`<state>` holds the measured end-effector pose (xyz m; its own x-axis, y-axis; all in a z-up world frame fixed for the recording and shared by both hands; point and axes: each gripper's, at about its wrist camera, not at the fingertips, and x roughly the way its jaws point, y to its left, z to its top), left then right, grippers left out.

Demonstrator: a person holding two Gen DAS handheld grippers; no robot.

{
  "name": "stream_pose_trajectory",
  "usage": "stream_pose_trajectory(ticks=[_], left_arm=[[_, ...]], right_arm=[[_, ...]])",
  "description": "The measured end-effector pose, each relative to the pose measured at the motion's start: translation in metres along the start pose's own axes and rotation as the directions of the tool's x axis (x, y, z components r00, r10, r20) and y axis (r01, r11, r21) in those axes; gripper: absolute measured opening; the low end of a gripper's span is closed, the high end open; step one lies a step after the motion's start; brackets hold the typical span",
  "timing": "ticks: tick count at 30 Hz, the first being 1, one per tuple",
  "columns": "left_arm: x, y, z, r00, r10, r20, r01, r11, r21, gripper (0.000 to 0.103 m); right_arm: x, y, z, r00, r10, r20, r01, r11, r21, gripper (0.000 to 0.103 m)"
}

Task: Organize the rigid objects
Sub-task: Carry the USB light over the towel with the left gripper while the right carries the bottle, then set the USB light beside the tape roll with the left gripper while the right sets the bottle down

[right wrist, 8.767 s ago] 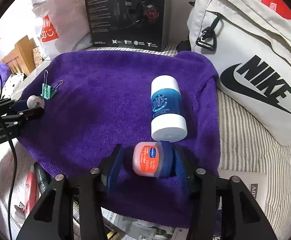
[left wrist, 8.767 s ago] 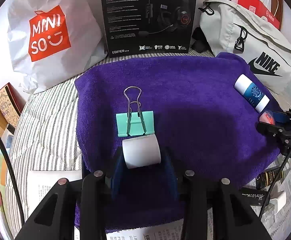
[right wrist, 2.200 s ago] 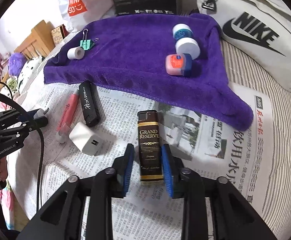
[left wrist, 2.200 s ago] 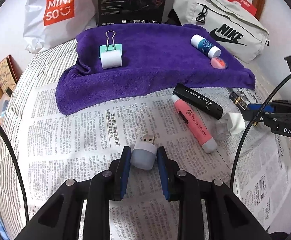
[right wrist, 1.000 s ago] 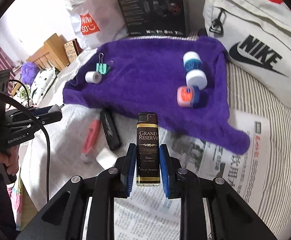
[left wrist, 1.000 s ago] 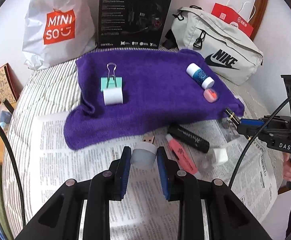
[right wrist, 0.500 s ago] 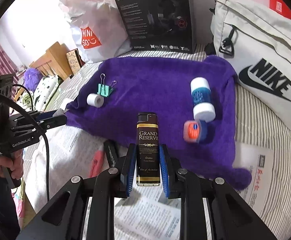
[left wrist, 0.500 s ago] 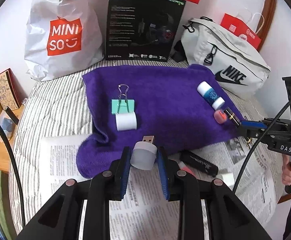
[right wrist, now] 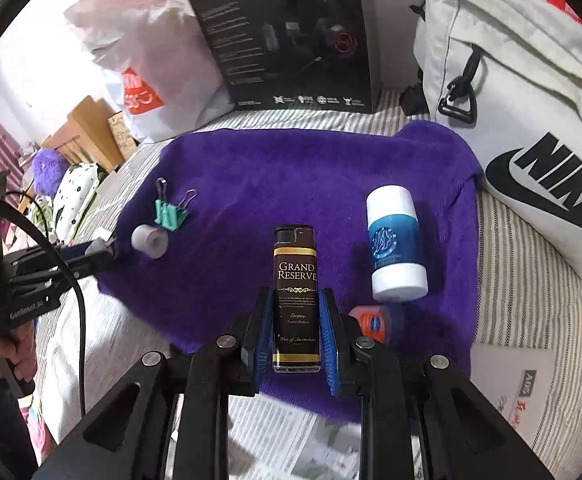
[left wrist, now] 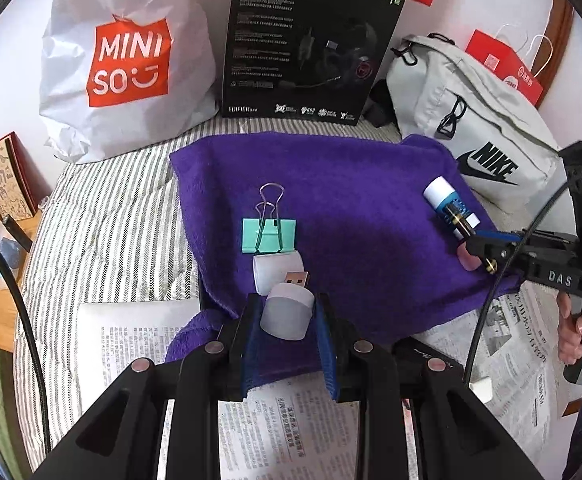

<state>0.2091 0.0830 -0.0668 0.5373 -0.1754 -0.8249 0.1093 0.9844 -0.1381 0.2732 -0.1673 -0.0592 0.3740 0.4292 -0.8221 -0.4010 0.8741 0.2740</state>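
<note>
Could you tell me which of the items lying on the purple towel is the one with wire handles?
It is the mint-green binder clip, just behind the white tape roll. The blue-and-white tube and the small orange-lidded jar are plain containers with no handles.

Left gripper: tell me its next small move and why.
Probably lower the left gripper and set the USB light on the purple towel beside the white tape roll; sorted items already lie there and the light hangs just above it.
</note>
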Motion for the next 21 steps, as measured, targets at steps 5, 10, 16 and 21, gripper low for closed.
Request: stream_pose_trajectory(ticks=[5,10,16,21], left_arm=[[0.010,0.003,0.001,1.000,-0.003,-0.012,0.003,1.000,-0.004,0.025],[0.022,0.005,0.000,0.999,-0.003,-0.039,0.003,1.000,-0.003,0.026],[0.036,0.004,-0.001,0.997,0.012,-0.071,-0.010,1.000,0.028,0.025],[0.040,0.006,0.000,0.997,0.005,-0.073,-0.003,1.000,0.024,0.025]], right_arm=[[0.017,-0.003,0.005,1.000,-0.015,-0.023,0.015,1.000,0.007,0.023],[0.034,-0.003,0.008,0.998,-0.038,-0.044,0.038,0.999,0.002,0.023],[0.048,-0.002,0.012,0.997,-0.060,-0.057,0.060,0.998,-0.006,0.023],[0.050,-0.001,0.017,0.995,-0.086,-0.057,0.085,0.996,-0.017,0.023]])
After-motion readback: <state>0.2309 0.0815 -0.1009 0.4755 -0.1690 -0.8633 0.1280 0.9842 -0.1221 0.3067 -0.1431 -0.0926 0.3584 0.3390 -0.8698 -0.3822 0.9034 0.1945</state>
